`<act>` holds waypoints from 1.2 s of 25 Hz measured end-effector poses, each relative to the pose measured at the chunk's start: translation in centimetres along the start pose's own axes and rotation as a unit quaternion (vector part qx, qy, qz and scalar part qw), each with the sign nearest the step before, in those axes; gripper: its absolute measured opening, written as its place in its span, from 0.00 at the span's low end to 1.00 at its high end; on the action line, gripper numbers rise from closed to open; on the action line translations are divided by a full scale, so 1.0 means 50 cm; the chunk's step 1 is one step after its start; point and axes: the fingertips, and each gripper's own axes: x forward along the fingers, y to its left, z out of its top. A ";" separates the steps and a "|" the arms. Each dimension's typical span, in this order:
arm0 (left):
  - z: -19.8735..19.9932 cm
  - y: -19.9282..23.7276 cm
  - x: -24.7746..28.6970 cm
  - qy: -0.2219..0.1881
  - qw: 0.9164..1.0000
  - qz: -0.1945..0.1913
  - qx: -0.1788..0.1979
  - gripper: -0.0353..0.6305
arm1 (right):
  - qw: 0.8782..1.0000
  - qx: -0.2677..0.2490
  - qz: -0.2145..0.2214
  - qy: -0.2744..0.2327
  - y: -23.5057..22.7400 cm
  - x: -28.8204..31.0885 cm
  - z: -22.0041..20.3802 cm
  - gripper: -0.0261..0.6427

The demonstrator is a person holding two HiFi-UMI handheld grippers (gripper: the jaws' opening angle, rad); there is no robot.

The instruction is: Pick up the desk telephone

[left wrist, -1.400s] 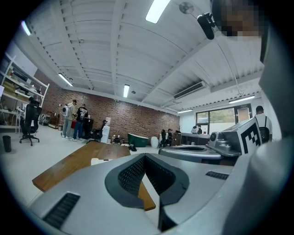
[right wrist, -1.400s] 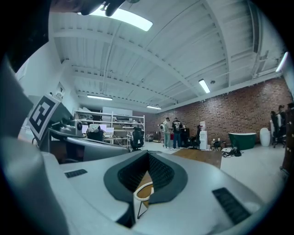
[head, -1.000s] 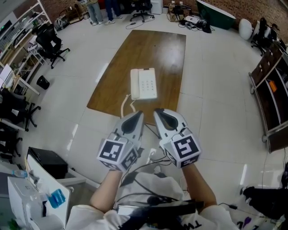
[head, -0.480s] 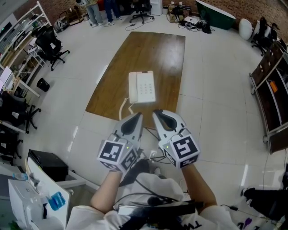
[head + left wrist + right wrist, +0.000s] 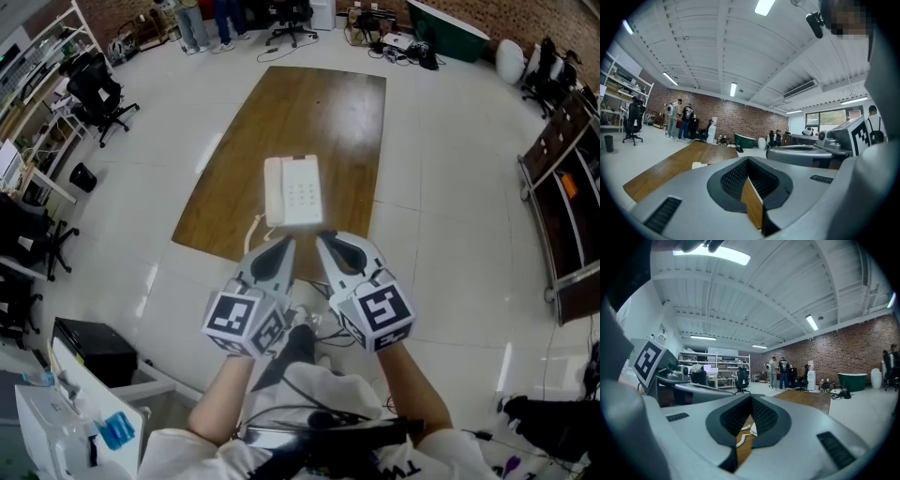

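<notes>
A white desk telephone (image 5: 293, 192) lies near the front edge of a long wooden table (image 5: 328, 103), its coiled cord (image 5: 255, 228) hanging over that edge. Both grippers are held side by side just short of the table, pointing at the phone. The left gripper (image 5: 284, 246) is shut and empty. The right gripper (image 5: 327, 240) is likewise shut on nothing. In the left gripper view the closed jaws (image 5: 748, 160) hide most of the phone, of which only a white corner (image 5: 697, 165) shows. Under the right gripper (image 5: 751, 400) the coiled cord (image 5: 744, 433) is visible.
White tiled floor surrounds the table. Office chairs (image 5: 98, 89) and shelving stand at the left, a cabinet (image 5: 567, 187) at the right. People (image 5: 192, 19) and a green tub (image 5: 450, 28) are beyond the table's far end. A white unit (image 5: 66, 412) is at my lower left.
The table and the telephone have drawn nearer to both grippers in the head view. The two grippers keep the same pose, side by side and shut.
</notes>
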 end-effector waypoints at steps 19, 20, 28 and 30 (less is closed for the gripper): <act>-0.024 0.123 0.126 0.027 0.999 0.006 -0.022 0.06 | 0.999 0.014 0.007 0.033 -0.079 0.150 -0.015 0.04; -0.026 0.128 0.132 0.029 0.999 0.005 -0.023 0.06 | 0.999 0.016 0.008 0.035 -0.082 0.157 -0.016 0.04; -0.044 0.174 0.164 0.040 0.999 0.003 -0.037 0.17 | 0.998 0.024 0.016 0.057 -0.093 0.214 -0.036 0.15; -0.054 0.187 0.173 0.048 0.998 0.002 -0.043 0.25 | 0.998 0.027 0.013 0.061 -0.099 0.225 -0.044 0.15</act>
